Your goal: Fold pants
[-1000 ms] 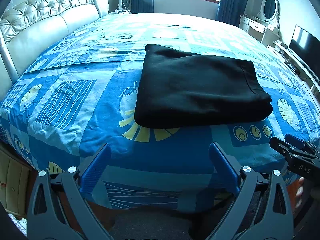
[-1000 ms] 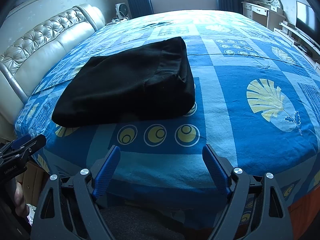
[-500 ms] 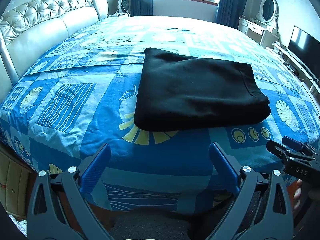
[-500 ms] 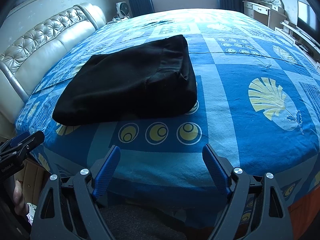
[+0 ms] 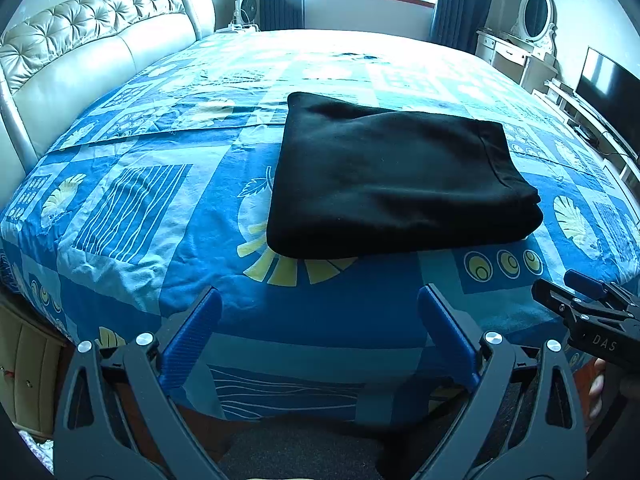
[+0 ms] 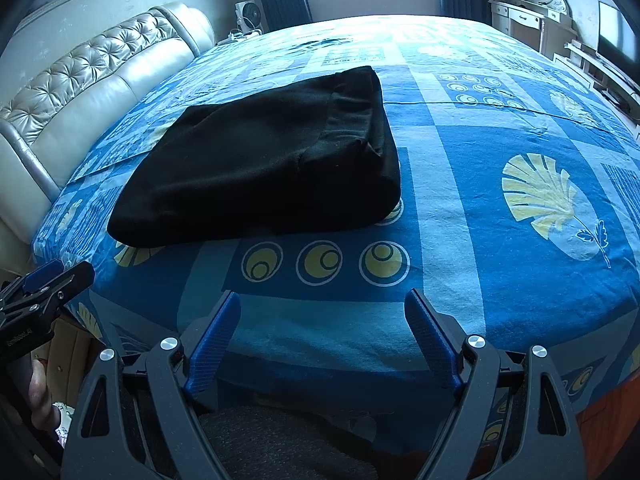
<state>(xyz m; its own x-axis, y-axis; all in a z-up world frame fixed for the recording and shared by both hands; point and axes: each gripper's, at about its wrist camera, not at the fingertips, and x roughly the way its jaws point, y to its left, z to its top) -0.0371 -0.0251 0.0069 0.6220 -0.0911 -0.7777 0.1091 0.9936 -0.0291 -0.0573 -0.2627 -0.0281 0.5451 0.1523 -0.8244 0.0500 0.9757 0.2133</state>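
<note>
I see the black pants (image 5: 396,184) lying on the bed (image 5: 160,208), folded into a thick, neat block with its layers stacked. In my left view they sit at about 12 o'clock, a bit past the near edge of the bed. In my right view the pants (image 6: 272,168) sit more to 11 o'clock. My left tongs (image 5: 318,312) are let go, with the two blue fingers spread wide and nothing between them. My right tongs (image 6: 322,312) are the same, wide apart and holding nothing. Both hang over the near edge of the bed, well apart from the pants and not touching them. I think the folding is done, or almost done, because no leg or loose end sticks out that I can see. The far side of the block is hidden from me, so I cannot be sure it is tidy there. What may be left is a small pat to make it flat.
</note>
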